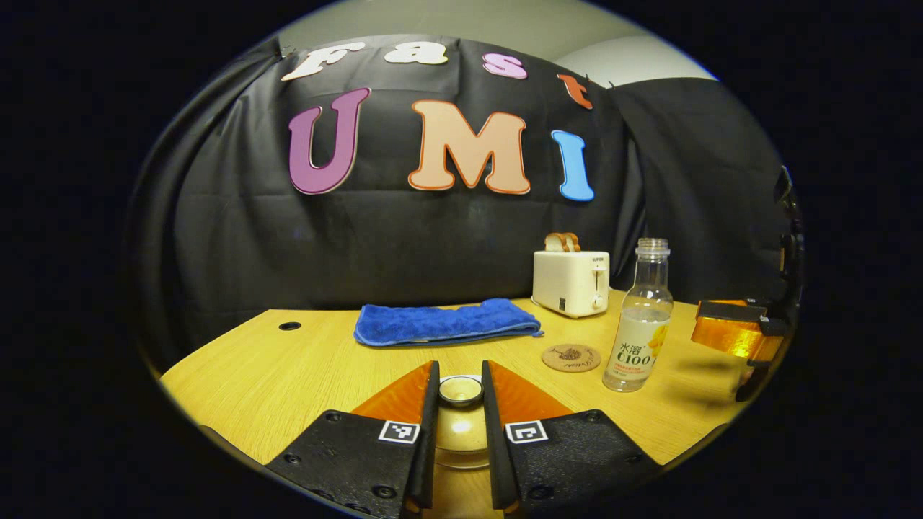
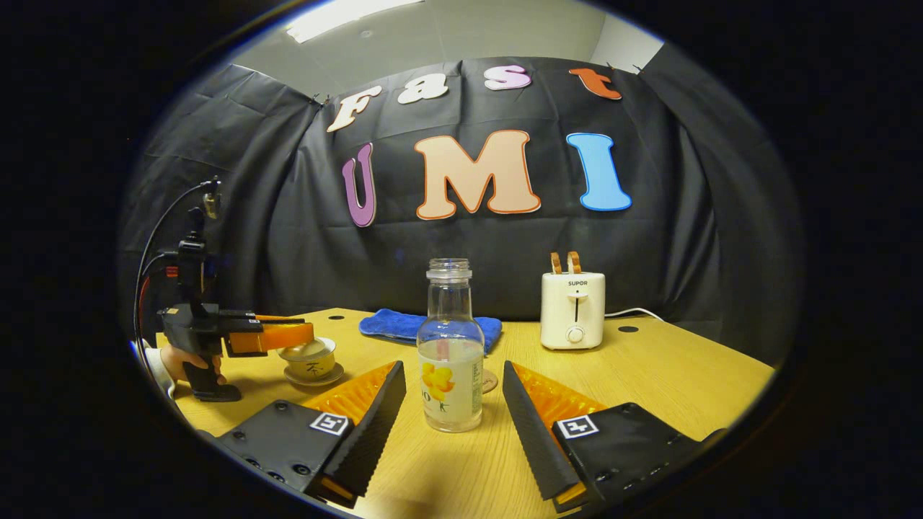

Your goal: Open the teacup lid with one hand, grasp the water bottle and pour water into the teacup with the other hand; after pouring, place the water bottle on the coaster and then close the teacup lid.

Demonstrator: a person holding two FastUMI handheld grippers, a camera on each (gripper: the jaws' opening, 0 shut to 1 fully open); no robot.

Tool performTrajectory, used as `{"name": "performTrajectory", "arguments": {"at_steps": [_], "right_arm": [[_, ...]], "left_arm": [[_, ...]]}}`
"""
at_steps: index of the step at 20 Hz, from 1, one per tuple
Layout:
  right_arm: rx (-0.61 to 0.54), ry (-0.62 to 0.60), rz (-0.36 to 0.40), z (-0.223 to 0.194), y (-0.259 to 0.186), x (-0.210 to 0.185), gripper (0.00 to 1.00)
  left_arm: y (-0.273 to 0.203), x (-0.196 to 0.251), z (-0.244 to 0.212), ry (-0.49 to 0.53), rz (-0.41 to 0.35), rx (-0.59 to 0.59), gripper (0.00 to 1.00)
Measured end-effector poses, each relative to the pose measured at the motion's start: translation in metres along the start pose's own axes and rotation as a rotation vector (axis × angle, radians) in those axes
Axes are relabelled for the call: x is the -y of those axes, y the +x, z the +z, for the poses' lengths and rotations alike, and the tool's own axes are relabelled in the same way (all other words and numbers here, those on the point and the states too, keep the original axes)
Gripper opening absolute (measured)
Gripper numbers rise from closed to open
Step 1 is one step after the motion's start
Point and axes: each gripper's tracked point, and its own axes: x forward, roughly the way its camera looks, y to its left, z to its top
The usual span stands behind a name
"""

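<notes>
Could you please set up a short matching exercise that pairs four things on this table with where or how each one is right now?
Things:
1. teacup lid knob
2. water bottle
3. coaster
4. blue towel

States:
a. lies folded near the booth's back wall
b. sits between the left gripper's closing jaws
c. lies bare on the table
d. stands uncapped between the right gripper's open jaws, untouched

Pairs: 1-b, 2-d, 3-c, 4-a

Bare table [image 2: 649,375] lies at 3 o'clock of the water bottle [image 2: 451,353]; toaster [image 2: 572,310] blocks 1 o'clock.
</notes>
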Motion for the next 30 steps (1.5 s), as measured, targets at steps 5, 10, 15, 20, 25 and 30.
{"name": "performTrajectory", "arguments": {"at_steps": [5, 10, 15, 20, 25, 30], "right_arm": [[-0.006, 0.002, 0.015, -0.001, 0.009, 0.0, 0.88], [-0.021, 0.005, 0.022, -0.004, 0.024, -0.002, 0.88], [-0.044, 0.003, 0.007, -0.008, 0.036, 0.0, 0.88], [-0.086, 0.004, 0.006, -0.014, 0.049, -0.002, 0.88], [-0.112, 0.0, -0.023, -0.019, 0.062, -0.003, 0.88], [-0.161, -0.001, -0.046, -0.027, 0.077, -0.006, 0.88]], "left_arm": [[-0.005, -0.002, 0.002, 0.004, 0.008, 0.019, 0.29], [-0.014, -0.012, 0.003, 0.007, 0.034, 0.02, 0.29], [-0.032, -0.033, 0.003, 0.008, 0.098, 0.022, 0.29], [-0.046, -0.05, 0.003, 0.009, 0.148, 0.021, 0.29], [-0.057, -0.07, 0.004, 0.008, 0.204, 0.02, 0.29], [-0.064, -0.085, 0.003, 0.008, 0.237, 0.019, 0.28]]}}
